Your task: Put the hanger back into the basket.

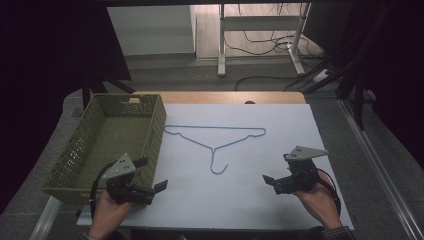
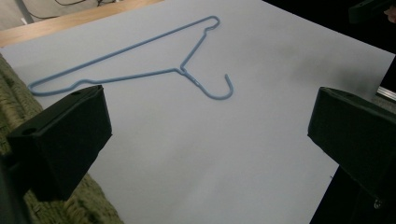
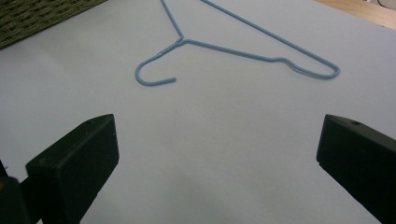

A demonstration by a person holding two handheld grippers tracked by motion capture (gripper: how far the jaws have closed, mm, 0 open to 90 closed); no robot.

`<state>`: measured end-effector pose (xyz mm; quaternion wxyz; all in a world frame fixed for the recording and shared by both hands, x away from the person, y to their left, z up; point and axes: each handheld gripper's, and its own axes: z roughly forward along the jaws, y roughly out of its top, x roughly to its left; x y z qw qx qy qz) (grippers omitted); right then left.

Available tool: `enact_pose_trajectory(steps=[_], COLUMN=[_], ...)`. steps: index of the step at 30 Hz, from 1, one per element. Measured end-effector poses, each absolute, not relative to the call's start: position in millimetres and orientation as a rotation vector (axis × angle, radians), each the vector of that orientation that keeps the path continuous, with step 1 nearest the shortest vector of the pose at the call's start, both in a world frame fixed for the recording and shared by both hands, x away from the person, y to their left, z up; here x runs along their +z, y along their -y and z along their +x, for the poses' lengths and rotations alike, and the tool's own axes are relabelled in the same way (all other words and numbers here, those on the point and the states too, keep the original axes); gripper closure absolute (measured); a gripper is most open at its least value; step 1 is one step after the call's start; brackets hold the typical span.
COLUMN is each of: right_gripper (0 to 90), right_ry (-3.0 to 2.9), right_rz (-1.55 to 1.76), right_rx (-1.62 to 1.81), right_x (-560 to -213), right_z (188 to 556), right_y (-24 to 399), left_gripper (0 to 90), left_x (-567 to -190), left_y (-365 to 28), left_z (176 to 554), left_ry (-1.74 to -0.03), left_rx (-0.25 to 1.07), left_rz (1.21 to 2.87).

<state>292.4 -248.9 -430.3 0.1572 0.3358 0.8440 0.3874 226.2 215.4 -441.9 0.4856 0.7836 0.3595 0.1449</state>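
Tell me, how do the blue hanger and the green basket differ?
The hanger is thin blue wire lying flat on the white sheet; the basket is a deep olive woven box with tall walls. The hanger lies mid-sheet; the basket sits at the sheet's left edge. Neither is being held.

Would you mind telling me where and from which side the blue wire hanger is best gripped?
Probably at the twisted neck of the blue wire hanger, just above the hook, coming straight down from above. The hanger lies flat on the white sheet, so a side approach finds no edge; the neck is the stiffest, most central part. Both the left gripper and right gripper are open.
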Motion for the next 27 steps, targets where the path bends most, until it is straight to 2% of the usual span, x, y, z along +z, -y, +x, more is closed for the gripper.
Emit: enact_pose_trajectory(steps=[18, 27], right_gripper=[0.0, 0.0], right_ry=[-2.471, -2.507], right_rz=[0.912, 0.893], right_rx=[1.106, 1.103], right_x=[-436, -441], right_z=[310, 318], right_y=[210, 196], left_gripper=[0.2, 0.3], left_x=[-454, -460], left_y=[-183, -167], left_z=[240, 248], left_ry=[-0.859, -0.838], left_rx=[0.271, 0.273], left_rz=[1.92, 1.935])
